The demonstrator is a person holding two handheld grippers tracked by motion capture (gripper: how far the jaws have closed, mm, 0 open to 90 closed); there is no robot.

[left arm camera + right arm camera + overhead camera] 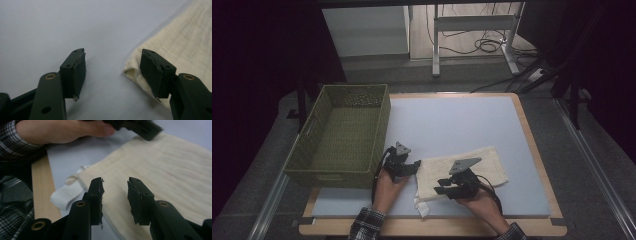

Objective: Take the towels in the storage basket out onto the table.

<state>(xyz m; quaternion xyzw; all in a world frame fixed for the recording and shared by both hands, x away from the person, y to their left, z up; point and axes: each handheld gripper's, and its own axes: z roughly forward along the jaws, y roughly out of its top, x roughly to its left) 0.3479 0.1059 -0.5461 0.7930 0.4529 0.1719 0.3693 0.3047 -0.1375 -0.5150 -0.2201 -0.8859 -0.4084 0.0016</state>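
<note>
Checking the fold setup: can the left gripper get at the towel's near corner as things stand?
Probably yes. The left gripper is open at the cream towel, one pad already over its corner; only bare mat lies between the jaws.

No legible text, label, brand, number or sign on anything in view

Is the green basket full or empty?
Empty: the green woven basket shows only its bare woven bottom, and the cream cloth lies outside on the table.

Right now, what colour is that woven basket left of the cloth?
Olive green woven basket, clearest in the high view.
</note>
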